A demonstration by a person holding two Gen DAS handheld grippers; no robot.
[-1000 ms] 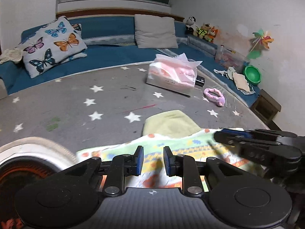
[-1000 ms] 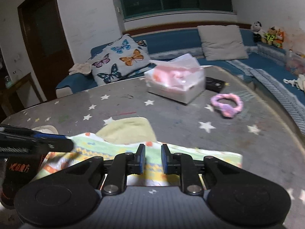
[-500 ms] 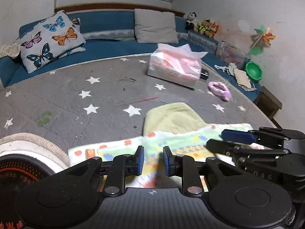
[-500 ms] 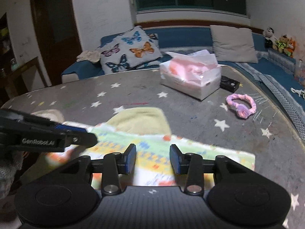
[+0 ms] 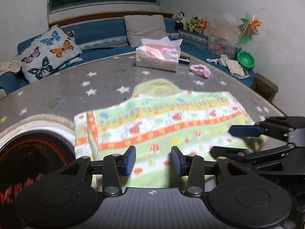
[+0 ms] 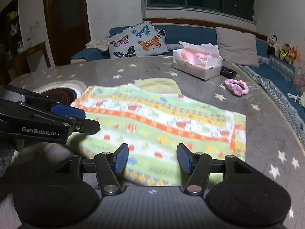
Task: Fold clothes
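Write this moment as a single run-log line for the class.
task: fold clothes | patterned cloth: folded, lying on star-print table | left gripper: opening, cloth released | right gripper: opening, cloth released

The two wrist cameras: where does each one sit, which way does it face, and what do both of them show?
Left wrist view: sits on the left gripper, faces forward and down over the patterned cloth on the star-print table; its own jaws are opening, and the right gripper enters from the right.
Right wrist view: sits on the right gripper, faces the same way; its jaws are opening, and the left gripper enters from the left.
Shared: the cloth, the tissue pack and the butterfly pillow.
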